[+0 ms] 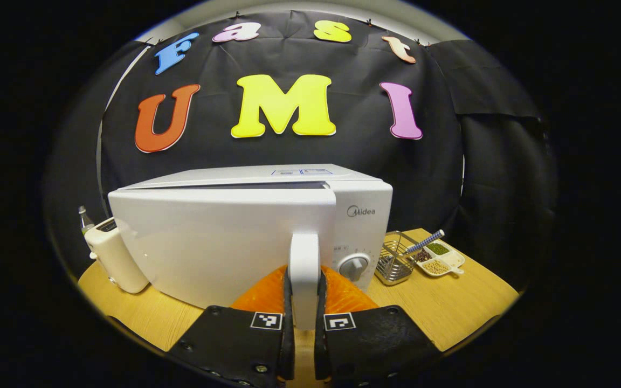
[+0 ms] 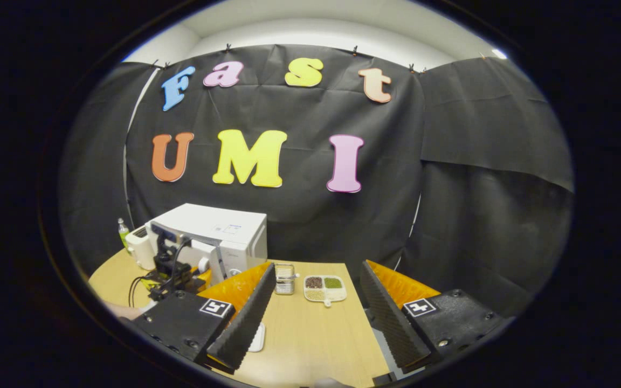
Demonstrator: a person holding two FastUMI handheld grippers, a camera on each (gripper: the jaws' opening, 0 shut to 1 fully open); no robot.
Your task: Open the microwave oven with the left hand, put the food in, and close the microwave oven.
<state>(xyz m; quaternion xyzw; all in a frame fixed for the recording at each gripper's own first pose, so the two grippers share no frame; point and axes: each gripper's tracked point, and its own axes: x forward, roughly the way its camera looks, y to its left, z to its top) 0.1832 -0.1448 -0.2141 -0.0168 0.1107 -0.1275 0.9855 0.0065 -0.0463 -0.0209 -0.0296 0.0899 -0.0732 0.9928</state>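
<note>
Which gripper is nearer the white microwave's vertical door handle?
Left. The left gripper is closed on the white door handle; the right gripper hangs open over the wooden table, away from the white microwave.

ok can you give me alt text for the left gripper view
The left gripper is closed on the vertical handle of a white microwave oven, whose door stands slightly ajar on a wooden table. To the right sit a wire basket and a divided dish of beans; a small white appliance stands at the left.

A wire basket (image 1: 394, 264) stands beside a white appliance-free...
</note>
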